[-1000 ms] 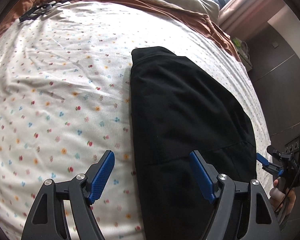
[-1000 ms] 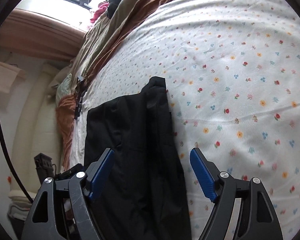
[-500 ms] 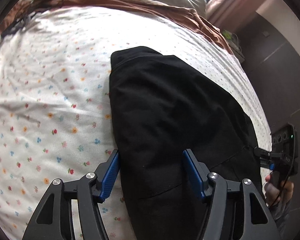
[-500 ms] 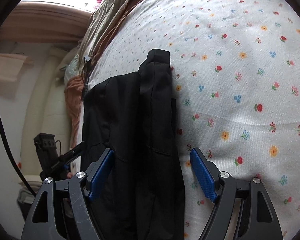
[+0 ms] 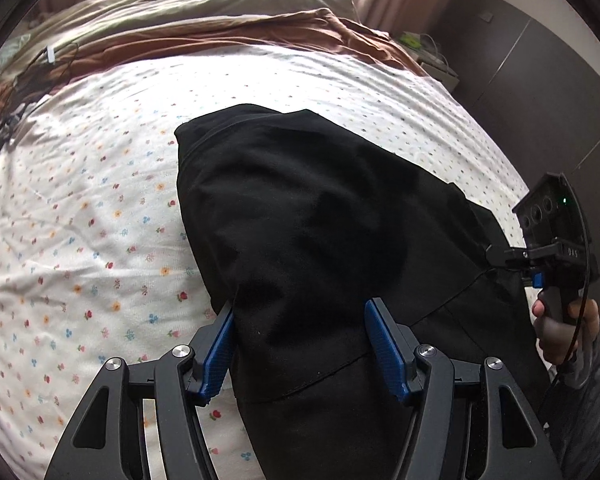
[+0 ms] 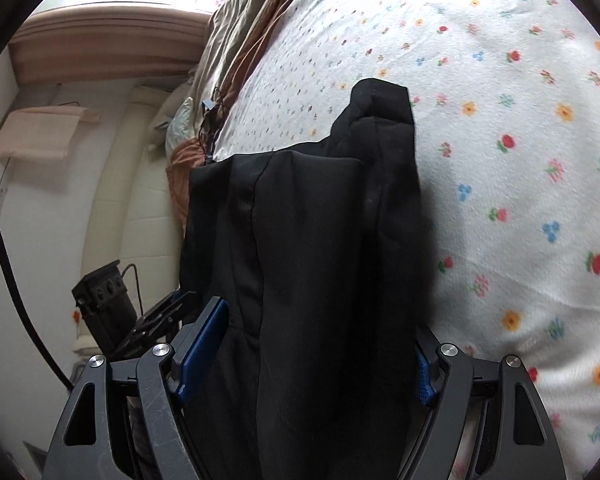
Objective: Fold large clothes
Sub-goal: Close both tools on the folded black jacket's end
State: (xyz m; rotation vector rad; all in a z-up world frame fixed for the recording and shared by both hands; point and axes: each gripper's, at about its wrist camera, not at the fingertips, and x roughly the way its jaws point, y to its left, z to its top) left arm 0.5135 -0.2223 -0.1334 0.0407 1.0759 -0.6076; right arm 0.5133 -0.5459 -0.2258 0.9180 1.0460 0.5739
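Observation:
A black garment lies folded lengthwise on the flowered bed sheet. My left gripper is open, its blue pads either side of the garment's near end, the fabric between the jaws. My right gripper is open too and straddles the garment at its other near edge; its right pad is mostly hidden by cloth. The right gripper also shows in the left wrist view, held by a hand at the garment's right edge. The left gripper shows in the right wrist view.
A brown and beige blanket is bunched at the far side of the bed, with dark clothes on it. A cable lies at the sheet's left edge. A dark wardrobe stands right of the bed.
Both grippers have moved forward and down onto the garment's near end. The left jaws have narrowed around the fabric, and the cloth now fills the gap of the right jaws.

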